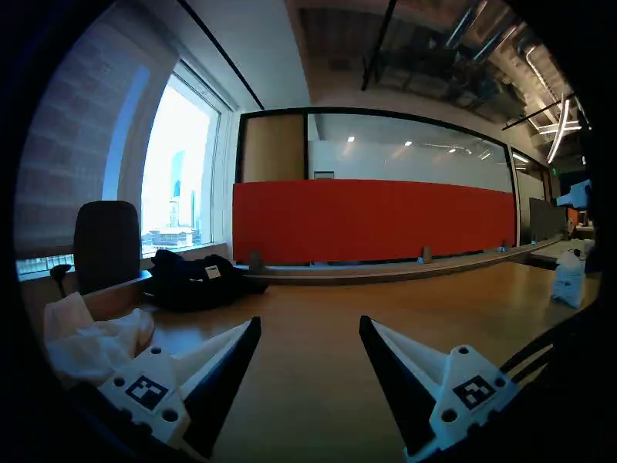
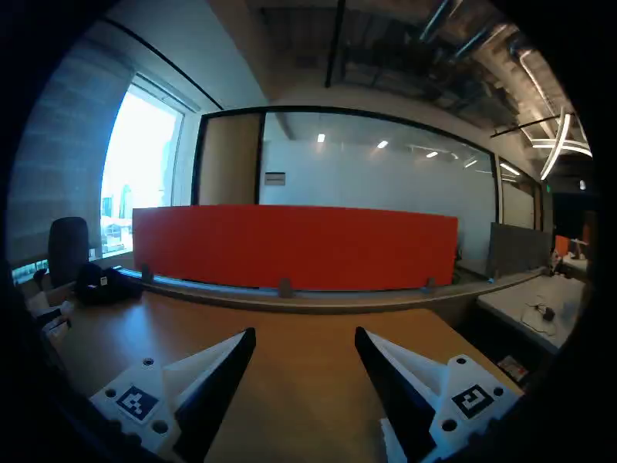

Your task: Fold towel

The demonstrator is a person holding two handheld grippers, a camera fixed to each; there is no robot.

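In the left gripper view, my left gripper (image 1: 310, 324) stands open just above the wooden desk (image 1: 324, 363), with nothing between its fingers. A crumpled pale cloth (image 1: 96, 336), possibly the towel, lies heaped at the desk's left edge, just left of the left finger (image 1: 224, 363). In the right gripper view, my right gripper (image 2: 305, 333) is open too, low over the bare wooden desk (image 2: 308, 378), its fingers empty.
A black bag (image 1: 193, 279) lies at the back left by a dark chair (image 1: 106, 243) and a window. An orange divider panel (image 1: 370, 220) runs along the desk's far edge. A white bag (image 1: 569, 279) stands at the right. The black bag (image 2: 104, 284) lies far left.
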